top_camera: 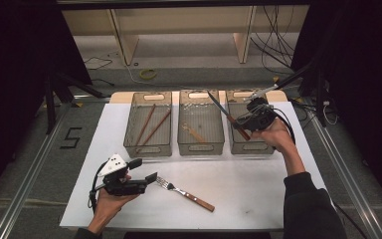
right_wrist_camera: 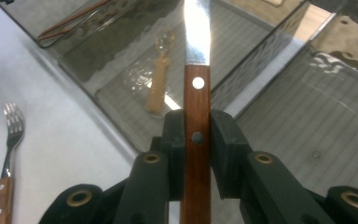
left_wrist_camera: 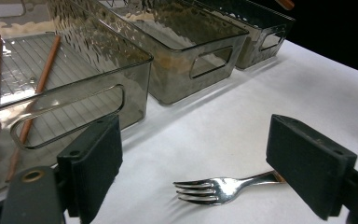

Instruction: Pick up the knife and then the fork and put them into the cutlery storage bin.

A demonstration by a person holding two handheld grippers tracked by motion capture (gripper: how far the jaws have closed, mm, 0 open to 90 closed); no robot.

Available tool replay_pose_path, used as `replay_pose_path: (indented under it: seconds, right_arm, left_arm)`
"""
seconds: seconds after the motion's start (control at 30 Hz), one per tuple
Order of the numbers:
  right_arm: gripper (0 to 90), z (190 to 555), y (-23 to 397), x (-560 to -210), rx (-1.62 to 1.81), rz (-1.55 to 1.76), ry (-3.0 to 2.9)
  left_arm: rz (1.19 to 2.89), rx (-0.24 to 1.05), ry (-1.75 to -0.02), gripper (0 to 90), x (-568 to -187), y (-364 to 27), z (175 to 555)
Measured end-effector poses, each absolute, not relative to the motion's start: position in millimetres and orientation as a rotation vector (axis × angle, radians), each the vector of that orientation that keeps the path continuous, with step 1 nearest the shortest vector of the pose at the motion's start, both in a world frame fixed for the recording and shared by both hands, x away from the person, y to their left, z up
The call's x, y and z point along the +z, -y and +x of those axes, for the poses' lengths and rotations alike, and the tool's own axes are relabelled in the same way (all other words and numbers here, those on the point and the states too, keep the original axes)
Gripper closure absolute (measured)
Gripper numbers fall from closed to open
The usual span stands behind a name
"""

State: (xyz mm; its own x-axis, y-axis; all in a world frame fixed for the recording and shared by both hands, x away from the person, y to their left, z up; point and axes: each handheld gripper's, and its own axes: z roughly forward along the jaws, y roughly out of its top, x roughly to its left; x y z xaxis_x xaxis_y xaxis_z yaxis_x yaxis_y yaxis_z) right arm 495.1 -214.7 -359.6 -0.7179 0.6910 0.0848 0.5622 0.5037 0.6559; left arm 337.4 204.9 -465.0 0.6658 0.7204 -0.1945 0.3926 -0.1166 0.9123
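Observation:
My right gripper (top_camera: 240, 126) is shut on a wooden-handled knife (top_camera: 227, 115), held above the front-left corner of the right-hand bin (top_camera: 251, 147). In the right gripper view the pads clamp the knife's handle (right_wrist_camera: 196, 140) and the steel blade points up and away over the bins. A fork (top_camera: 184, 191) with a wooden handle lies on the white table near the front. My left gripper (top_camera: 144, 171) stands open just left of the fork's tines. In the left gripper view the fork (left_wrist_camera: 214, 189) lies between the wide-apart jaws of the left gripper (left_wrist_camera: 200, 163), untouched.
Three smoky clear bins stand in a row at the back. The left bin (top_camera: 147, 147) holds two chopsticks (top_camera: 151, 124). The middle bin (top_camera: 200, 147) holds a wooden spoon (right_wrist_camera: 158, 84). Cables and shelf legs lie beyond the table.

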Motion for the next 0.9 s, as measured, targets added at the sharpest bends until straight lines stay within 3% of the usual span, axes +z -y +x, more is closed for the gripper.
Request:
replay_pose_path:
  seconds: [0.9]
  right_arm:
    - [77.4, 526, 245, -371, 0.911, 1.327, -2.428]
  left_arm:
    - [1.733, 0.357, -0.902, 17.7, -465, -205, 337]
